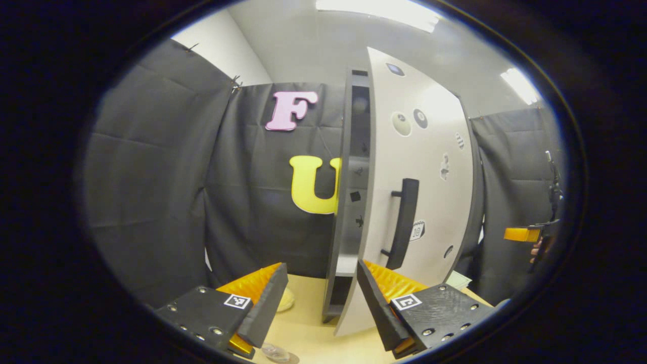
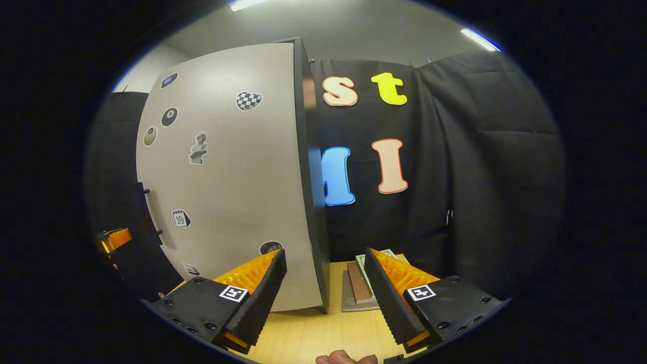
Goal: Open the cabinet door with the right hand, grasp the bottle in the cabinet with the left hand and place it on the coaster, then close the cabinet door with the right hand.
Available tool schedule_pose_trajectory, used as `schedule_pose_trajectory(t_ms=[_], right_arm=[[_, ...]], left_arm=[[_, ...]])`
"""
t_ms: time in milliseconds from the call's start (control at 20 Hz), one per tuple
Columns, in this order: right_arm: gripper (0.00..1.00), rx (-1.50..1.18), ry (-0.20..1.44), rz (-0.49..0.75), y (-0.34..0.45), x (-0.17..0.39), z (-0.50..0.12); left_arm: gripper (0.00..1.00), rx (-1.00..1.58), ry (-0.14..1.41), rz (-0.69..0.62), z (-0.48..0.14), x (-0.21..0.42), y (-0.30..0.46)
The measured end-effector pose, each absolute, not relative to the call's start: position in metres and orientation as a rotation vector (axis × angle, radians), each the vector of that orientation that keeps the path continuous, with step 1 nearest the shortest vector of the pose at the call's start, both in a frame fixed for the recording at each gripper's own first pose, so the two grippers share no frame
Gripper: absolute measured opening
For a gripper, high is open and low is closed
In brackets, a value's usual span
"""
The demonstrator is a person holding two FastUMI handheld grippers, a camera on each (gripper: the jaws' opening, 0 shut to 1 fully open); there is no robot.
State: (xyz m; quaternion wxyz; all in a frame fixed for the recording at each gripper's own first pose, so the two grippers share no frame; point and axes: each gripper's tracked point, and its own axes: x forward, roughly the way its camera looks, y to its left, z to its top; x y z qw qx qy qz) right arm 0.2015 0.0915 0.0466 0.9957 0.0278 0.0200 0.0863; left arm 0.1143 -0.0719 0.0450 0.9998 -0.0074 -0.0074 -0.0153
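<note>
Tongs (image 1: 318, 298) agape — pale wooden table (image 1: 308, 328).

You're working in a staged recording booth, not a real home: black cloth (image 1: 151, 177) hangs as walls across the frame, ceiling strip lights (image 1: 376, 12) glow at the top, and a lone sticker-covered cabinet (image 2: 227, 177) stands on a pale wooden table (image 2: 313, 333).

- Cabinet door (image 1: 429, 167): pale grey, stickered, black bar handle (image 1: 404, 222); stood upright, slightly ajar at handle side.
- Coaster (image 1: 275, 352): clear, round, lay flat on tabletop, near edge.
</note>
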Motion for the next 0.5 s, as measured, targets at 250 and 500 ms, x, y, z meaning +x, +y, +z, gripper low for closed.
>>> schedule_pose_trajectory(t_ms=[250, 500], right_arm=[[0.99, 0.104, 0.047, 0.053, 0.066, 0.157, 0.031], [0.98, 0.099, 0.083, 0.009, 0.071, 0.110, 0.009]], left_arm=[[0.85, -0.016, 0.041, -0.132, 0.020, 0.110, -0.102], [0.82, 0.003, 0.018, -0.175, 0.018, 0.073, -0.101]])
